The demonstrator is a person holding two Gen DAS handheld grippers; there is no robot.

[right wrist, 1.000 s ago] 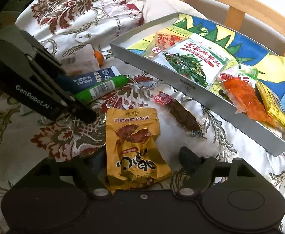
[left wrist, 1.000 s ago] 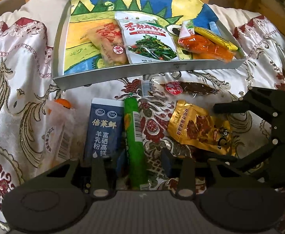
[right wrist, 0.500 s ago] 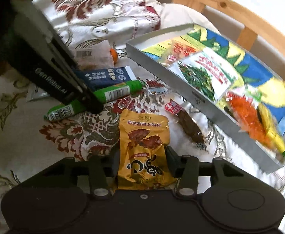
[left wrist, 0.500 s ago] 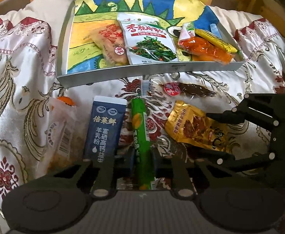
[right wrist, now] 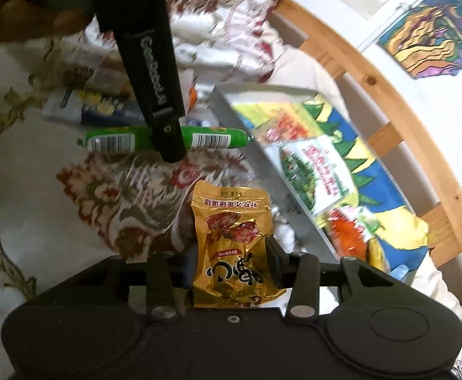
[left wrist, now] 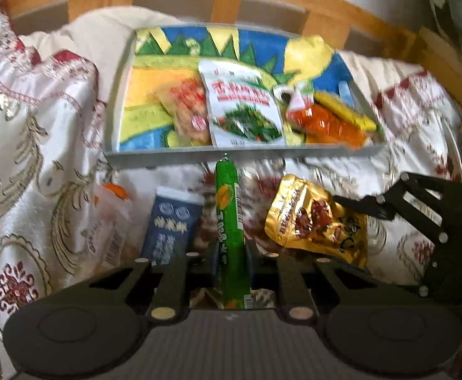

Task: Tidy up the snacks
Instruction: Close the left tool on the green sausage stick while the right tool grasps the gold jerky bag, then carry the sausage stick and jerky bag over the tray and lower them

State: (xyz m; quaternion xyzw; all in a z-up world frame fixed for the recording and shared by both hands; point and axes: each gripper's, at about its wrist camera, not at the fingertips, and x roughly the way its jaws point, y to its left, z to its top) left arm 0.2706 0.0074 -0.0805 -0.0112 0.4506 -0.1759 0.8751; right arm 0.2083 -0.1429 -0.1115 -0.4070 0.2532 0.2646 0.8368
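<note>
Left claw (left wrist: 231, 259) pinches the green stick (left wrist: 229, 221), right claw (right wrist: 231, 266) the gold packet (right wrist: 231, 247); tray (left wrist: 231, 153) blurred.

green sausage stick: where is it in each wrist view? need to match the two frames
Left wrist: green sausage stick stands vertical at centre, clamped in the left gripper.
Right wrist: it lies horizontal at upper left, crossed by the left gripper's black finger.
Shared landmark: the grey tray just beyond its tip.

One tray (left wrist: 199, 153) holding four snack packets; outside it one green stick (left wrist: 229, 221), one gold pouch (left wrist: 319, 221), one blue sachet (left wrist: 170, 224), one clear packet (left wrist: 110, 221); two grippers (left wrist: 231, 253)
</note>
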